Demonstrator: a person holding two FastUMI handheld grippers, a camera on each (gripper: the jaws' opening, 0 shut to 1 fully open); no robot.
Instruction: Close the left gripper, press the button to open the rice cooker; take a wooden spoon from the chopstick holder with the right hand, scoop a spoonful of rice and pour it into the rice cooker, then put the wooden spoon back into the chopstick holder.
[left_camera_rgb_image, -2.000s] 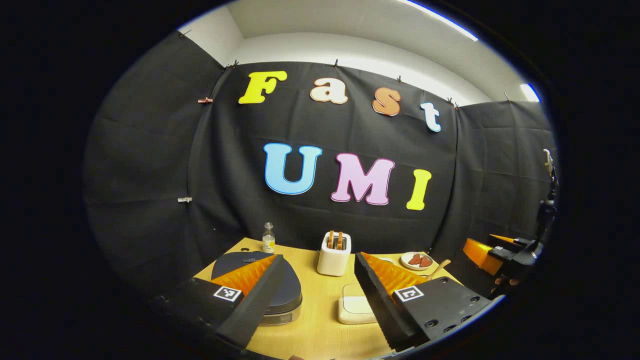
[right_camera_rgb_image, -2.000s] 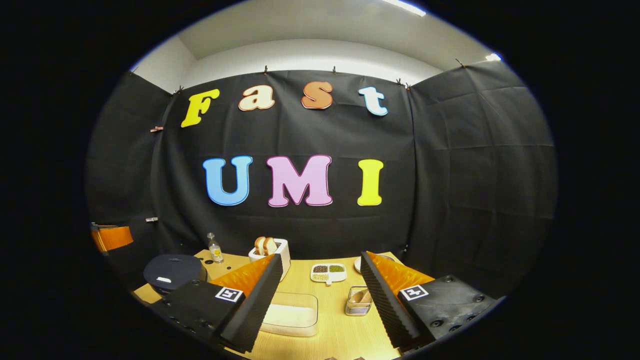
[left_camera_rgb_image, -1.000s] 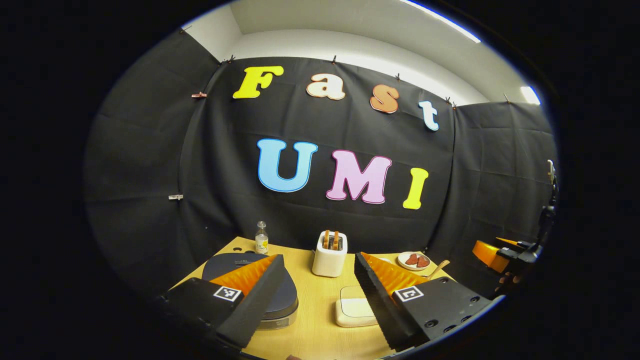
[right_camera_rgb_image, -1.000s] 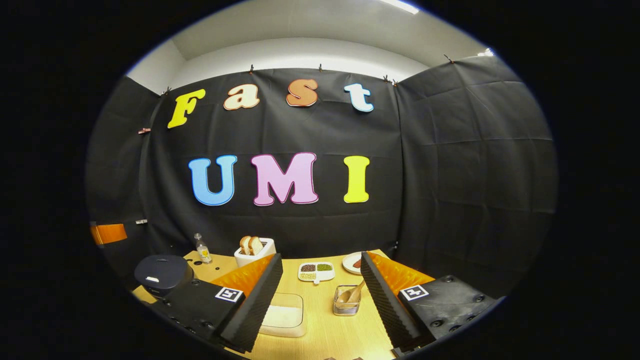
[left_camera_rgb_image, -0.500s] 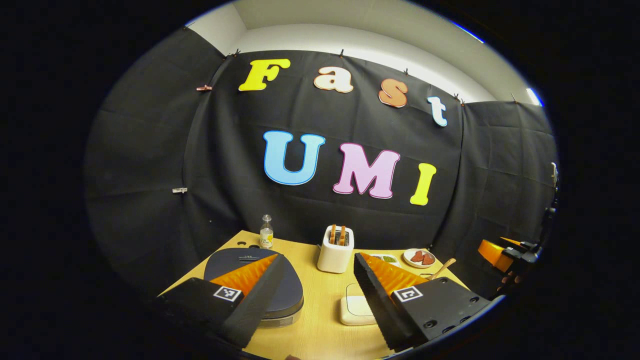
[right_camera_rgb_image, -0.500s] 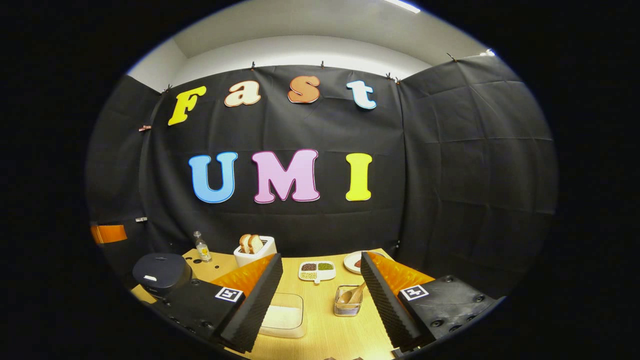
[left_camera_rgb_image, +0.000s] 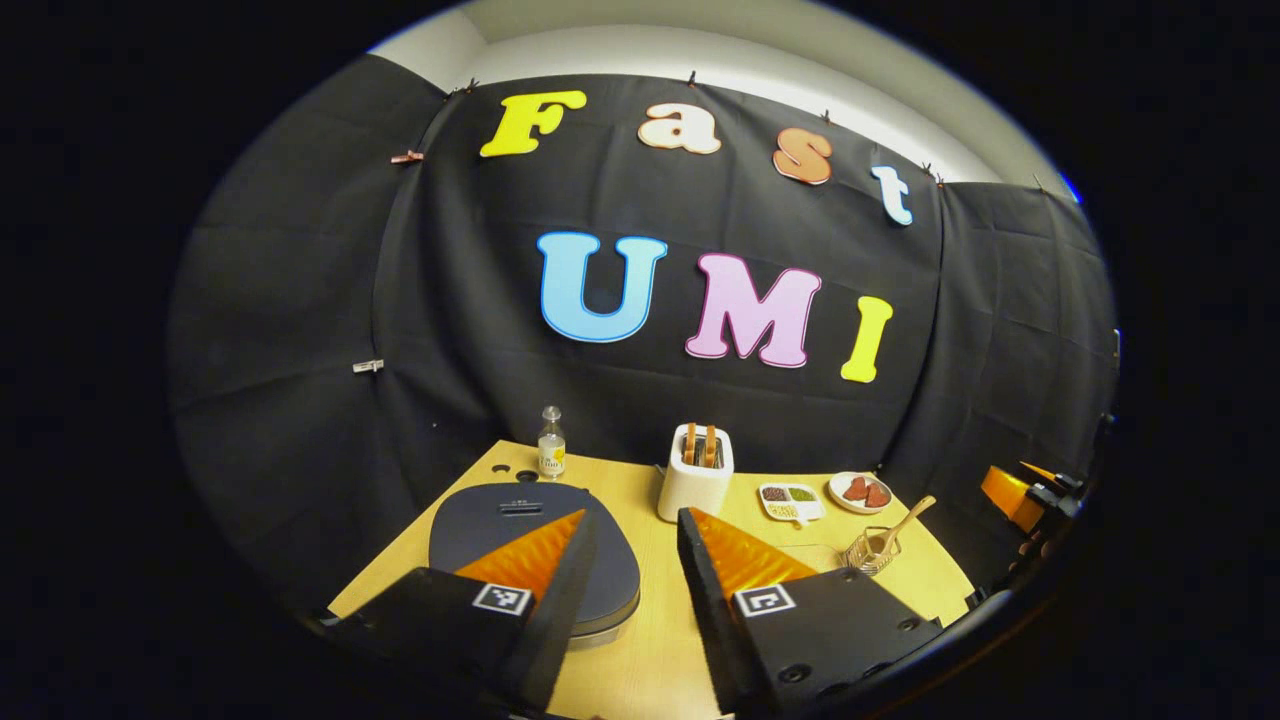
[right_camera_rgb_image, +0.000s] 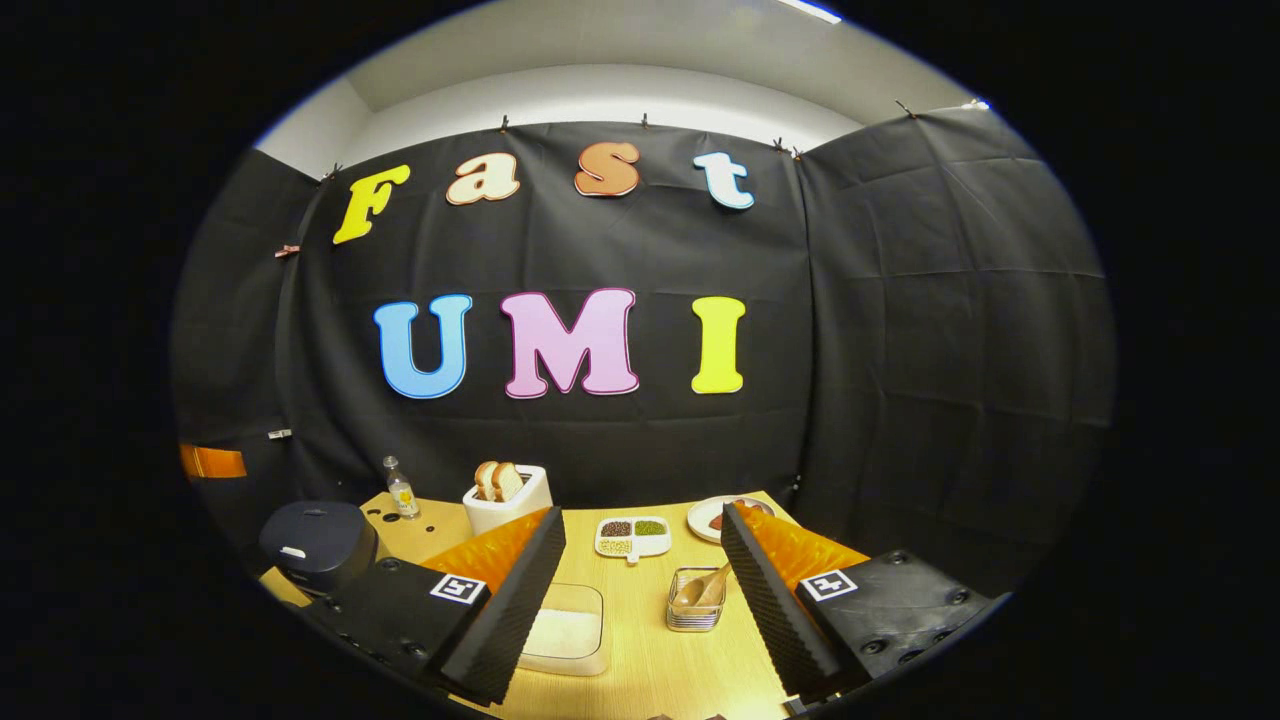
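Your wooden worktop (right_camera_rgb_image: 640, 670) sits against black cloth walls (white ceiling above). Your left gripper (left_camera_rgb_image: 632, 590) gapes narrowly over the rice cooker (left_camera_rgb_image: 500, 520); your right gripper (right_camera_rgb_image: 640, 600) gapes wide.

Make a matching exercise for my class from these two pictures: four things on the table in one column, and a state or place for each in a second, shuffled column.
Things:
1. rice cooker
2. toaster
3. wooden spoon
4. bottle

States or places:
a. holds bread slices
b. lid shut
c. stands at the table's back edge by the cloth wall
d. sits in the wire holder

Pairs: 1-b, 2-a, 3-d, 4-c
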